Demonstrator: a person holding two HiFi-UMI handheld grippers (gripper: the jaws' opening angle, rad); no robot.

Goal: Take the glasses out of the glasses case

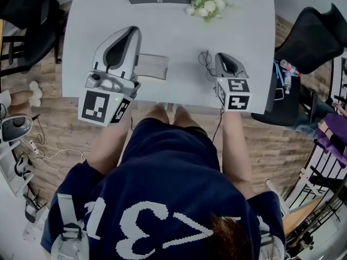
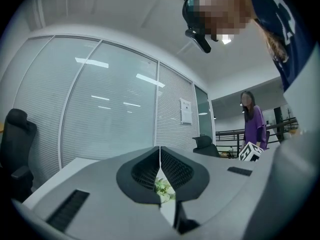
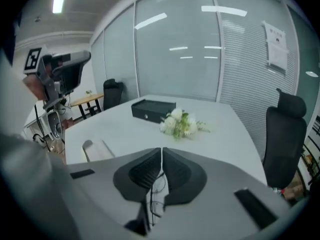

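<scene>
Hovering right gripper [image 3: 161, 154], jaws together, glasses [image 3: 157, 191] just beneath

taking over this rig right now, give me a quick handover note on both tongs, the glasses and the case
Left tongs: shut, nothing between them, held level beside the glasses case.
Right tongs: shut, tilted down toward the table.
Glasses: thin wire pair, out of the case, on or just above the table by the right tongs' tips. I can't tell whether a wire is pinched.
Case: on the table between the two tongs.
Done: the glasses are out.
Left: probably only to check that the glasses rest free on the table, then back the right tongs off.
</scene>
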